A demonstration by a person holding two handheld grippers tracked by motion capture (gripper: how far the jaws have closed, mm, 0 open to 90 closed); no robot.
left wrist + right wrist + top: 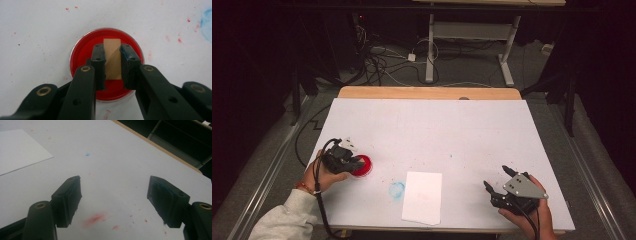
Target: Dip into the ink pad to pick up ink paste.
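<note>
From the high view, my left gripper [354, 162] sits over the round red ink pad in its clear shallow dish [363, 165] near the left edge of the white table cover [437, 130]. My right gripper [499, 182] rests at the lower right, well apart. Between them lies a white sheet of paper [422, 197], with a smudged blue ring stain [396, 189] just beside its left edge. Nothing blocks the path from the dish to the sheet, I'd say.

Left gripper view: the jaws are pinching a small tan wooden block [112, 58], upright, its lower end down on the red pad [83, 53]. Looks like a stamp to me: light, stiff, no risk of crushing it, but the smooth sides could slip, so the flat-face grip it's in seems right. The dish is light too and may lift with it if the ink sticks.

Right gripper view: jaws spread wide, nothing between them, over red splatter [96, 218] on the cover, with the sheet's corner [20, 150] upper left.
</note>
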